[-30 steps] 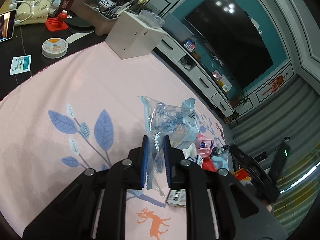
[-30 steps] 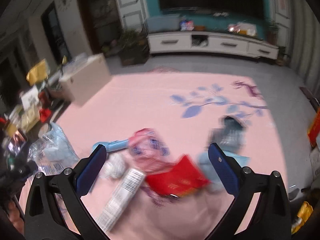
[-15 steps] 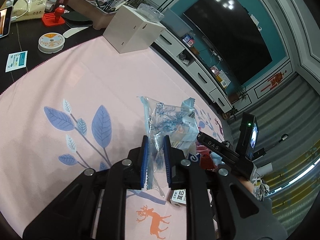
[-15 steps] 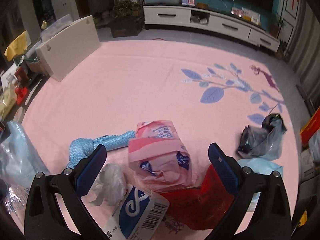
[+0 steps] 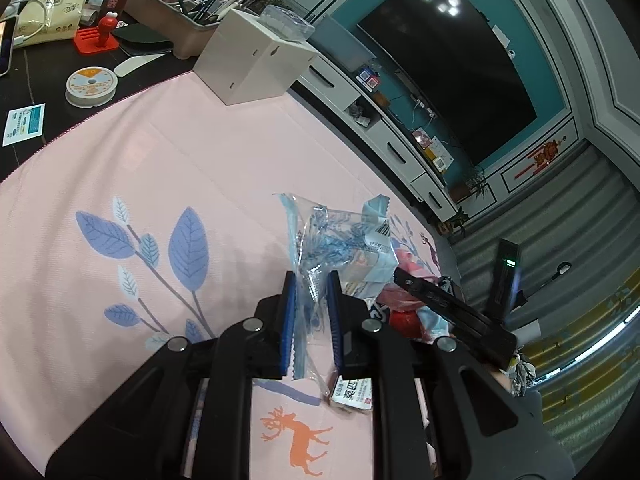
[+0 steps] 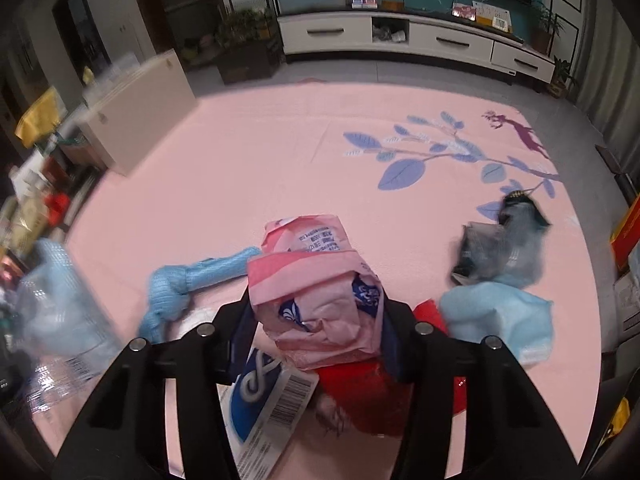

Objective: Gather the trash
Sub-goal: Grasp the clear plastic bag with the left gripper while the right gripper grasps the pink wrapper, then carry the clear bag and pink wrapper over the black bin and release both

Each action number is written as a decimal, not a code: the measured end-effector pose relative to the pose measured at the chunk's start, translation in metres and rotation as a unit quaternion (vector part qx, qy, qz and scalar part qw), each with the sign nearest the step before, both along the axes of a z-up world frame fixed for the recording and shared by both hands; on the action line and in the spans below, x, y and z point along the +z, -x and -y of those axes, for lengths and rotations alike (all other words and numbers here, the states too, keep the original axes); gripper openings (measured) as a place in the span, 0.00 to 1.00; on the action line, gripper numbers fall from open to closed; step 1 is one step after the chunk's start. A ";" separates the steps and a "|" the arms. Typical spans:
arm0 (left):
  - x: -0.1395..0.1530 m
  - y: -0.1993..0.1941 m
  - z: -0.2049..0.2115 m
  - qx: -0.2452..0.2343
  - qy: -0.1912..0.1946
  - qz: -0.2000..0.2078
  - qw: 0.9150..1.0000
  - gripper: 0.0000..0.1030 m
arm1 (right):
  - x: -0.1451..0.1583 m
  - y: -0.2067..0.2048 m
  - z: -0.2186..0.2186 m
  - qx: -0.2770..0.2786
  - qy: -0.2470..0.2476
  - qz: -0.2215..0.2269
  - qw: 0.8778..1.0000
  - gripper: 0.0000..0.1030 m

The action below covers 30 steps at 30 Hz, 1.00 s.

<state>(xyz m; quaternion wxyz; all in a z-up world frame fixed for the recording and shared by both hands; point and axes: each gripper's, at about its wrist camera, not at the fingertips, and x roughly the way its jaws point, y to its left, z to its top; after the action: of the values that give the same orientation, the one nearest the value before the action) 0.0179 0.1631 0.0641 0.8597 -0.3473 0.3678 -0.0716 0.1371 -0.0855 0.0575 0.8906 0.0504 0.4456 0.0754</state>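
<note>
My left gripper [image 5: 311, 296] is shut on a clear plastic bag [image 5: 332, 240] with blue print, held above the pink cloth [image 5: 200, 168]. My right gripper [image 6: 316, 320] is shut on a crumpled pink wrapper [image 6: 316, 284]. Around it on the cloth lie a blue rolled cloth [image 6: 188, 280], a blue-and-white barcode pack [image 6: 264, 396], a red wrapper [image 6: 360, 396], a light blue mask [image 6: 496, 316] and a dark plastic bag [image 6: 500, 248]. The clear bag shows blurred at the right wrist view's left edge [image 6: 56, 312]. The right gripper's arm [image 5: 452, 312] shows in the left wrist view.
A white box [image 5: 256, 64] stands at the cloth's far edge. Beyond it a dark desk holds a tape roll [image 5: 90, 86], a red figure [image 5: 100, 34] and clutter. A white TV cabinet [image 6: 420, 40] lines the far wall. A small medicine box [image 5: 352, 392] lies under my left gripper.
My right gripper has moved down onto the trash pile and closed on the pink wrapper. My left gripper keeps holding the clear bag, nearly still.
</note>
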 end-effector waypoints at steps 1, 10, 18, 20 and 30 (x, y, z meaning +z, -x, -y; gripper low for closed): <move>0.000 -0.001 0.001 -0.002 0.001 0.000 1.000 0.16 | 0.010 0.010 0.006 0.001 -0.011 0.013 1.000 0.51; 0.008 0.003 0.029 -0.035 -0.017 0.012 0.999 0.16 | 0.048 0.109 0.067 -0.017 -0.055 0.081 0.995 0.51; 0.038 0.030 0.100 -0.086 -0.108 0.058 0.989 0.16 | 0.048 0.187 0.132 -0.103 -0.083 0.121 0.984 0.52; 0.046 0.039 0.120 -0.102 -0.122 0.071 0.985 0.16 | 0.055 0.197 0.143 -0.116 -0.077 0.137 0.981 0.52; 0.071 0.075 0.215 -0.166 -0.136 0.107 0.971 0.16 | 0.085 0.247 0.208 -0.175 -0.088 0.211 0.958 0.52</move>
<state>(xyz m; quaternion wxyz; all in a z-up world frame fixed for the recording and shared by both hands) -0.0569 -0.0520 0.1351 0.9090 -0.1515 0.3330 -0.1997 -0.1098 -0.2936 0.1421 0.9556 0.1891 0.2236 -0.0335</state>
